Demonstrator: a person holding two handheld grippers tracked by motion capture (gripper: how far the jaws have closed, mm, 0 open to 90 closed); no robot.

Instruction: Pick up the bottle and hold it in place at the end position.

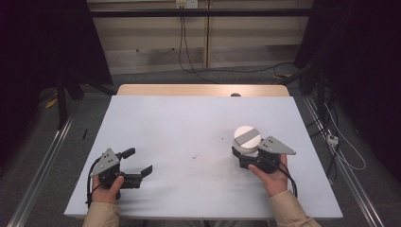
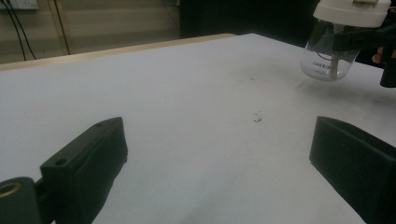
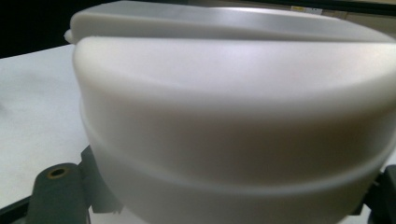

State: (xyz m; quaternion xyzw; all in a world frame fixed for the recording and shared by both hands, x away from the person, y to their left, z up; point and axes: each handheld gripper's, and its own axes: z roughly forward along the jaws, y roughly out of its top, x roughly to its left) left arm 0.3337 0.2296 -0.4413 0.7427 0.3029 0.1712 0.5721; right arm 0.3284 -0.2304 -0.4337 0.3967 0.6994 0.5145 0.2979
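My left gripper rests near me on the white table, and its jaws stand wide apart with nothing between them. My right gripper is closed around a clear jar, just under its white lid, which has a grey stripe across the top. In the left gripper view the jar hangs a little above the table, and on its glass I can read "CHERIS", the rest being hidden. Farther away, cables hang down the wall.
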